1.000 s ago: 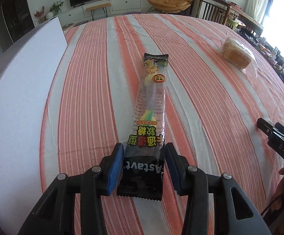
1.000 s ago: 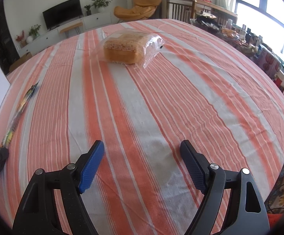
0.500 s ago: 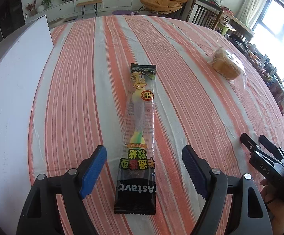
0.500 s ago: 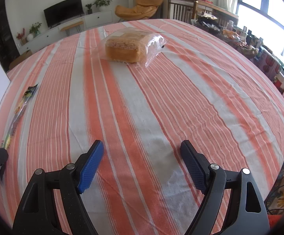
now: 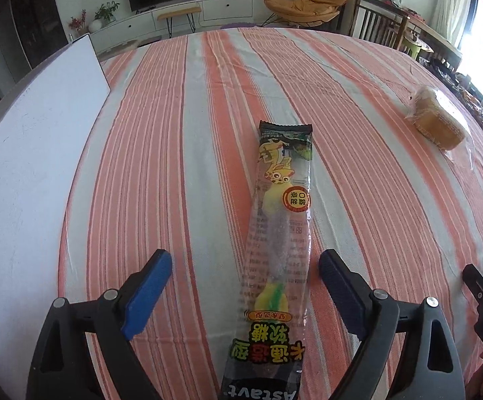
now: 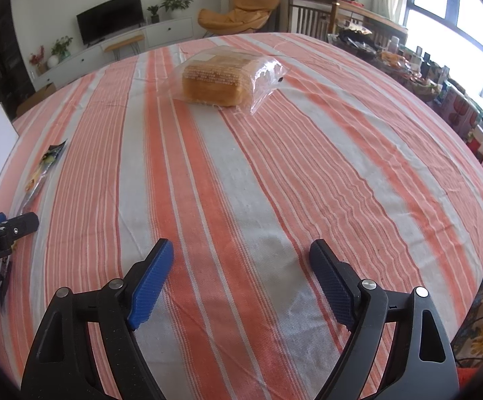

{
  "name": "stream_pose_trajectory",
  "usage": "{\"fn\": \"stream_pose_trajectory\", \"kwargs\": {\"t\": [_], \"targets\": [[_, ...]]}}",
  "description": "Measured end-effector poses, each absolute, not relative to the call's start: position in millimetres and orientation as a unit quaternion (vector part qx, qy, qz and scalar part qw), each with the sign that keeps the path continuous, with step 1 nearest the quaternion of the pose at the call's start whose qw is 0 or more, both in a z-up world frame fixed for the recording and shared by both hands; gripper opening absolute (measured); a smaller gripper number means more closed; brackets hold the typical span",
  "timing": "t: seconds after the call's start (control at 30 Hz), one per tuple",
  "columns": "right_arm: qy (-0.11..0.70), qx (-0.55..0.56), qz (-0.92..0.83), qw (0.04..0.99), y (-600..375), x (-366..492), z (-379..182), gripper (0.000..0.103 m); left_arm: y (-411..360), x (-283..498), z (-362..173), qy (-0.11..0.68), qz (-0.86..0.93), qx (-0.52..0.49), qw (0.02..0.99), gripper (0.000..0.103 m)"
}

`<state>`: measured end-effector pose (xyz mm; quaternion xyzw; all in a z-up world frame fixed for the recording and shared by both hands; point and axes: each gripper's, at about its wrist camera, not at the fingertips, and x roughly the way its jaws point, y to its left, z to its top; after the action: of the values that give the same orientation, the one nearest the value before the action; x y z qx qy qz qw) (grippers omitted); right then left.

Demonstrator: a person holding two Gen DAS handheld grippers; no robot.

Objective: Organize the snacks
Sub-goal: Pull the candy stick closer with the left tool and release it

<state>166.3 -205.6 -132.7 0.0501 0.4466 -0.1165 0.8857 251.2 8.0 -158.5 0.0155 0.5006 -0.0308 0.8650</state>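
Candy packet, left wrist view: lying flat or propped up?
Flat. The candy packet lies full-length on the striped tablecloth, no end raised, touching neither pad.

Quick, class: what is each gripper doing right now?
Left gripper: opening, candy pack lies loose between its fingers.
Right gripper: open, holding nothing.

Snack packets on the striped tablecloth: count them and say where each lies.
2. The long candy packet lies flat between the left gripper's opening jaws, untouched by the pads. The bagged bread sits farther across the cloth, ahead of the right gripper.
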Motion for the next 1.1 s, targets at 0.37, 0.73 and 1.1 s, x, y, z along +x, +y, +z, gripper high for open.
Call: {"fn": "stream_pose_trajectory", "kwargs": {"t": [0.37,0.73,1.1], "targets": [[0.447,0.05,-0.117,0.886,-206,166,-133,0.087,29,244,-166,0.458,-0.006,0.004,0.889,0.103],[0.446,0.05,-0.117,0.886,-205,166,-133,0.088,29,241,-166,0.452,-0.003,0.002,0.892,0.103],[0.444,0.047,-0.115,0.887,-203,165,-134,0.091,29,241,-167,0.452,-0.003,0.002,0.892,0.103]]}}
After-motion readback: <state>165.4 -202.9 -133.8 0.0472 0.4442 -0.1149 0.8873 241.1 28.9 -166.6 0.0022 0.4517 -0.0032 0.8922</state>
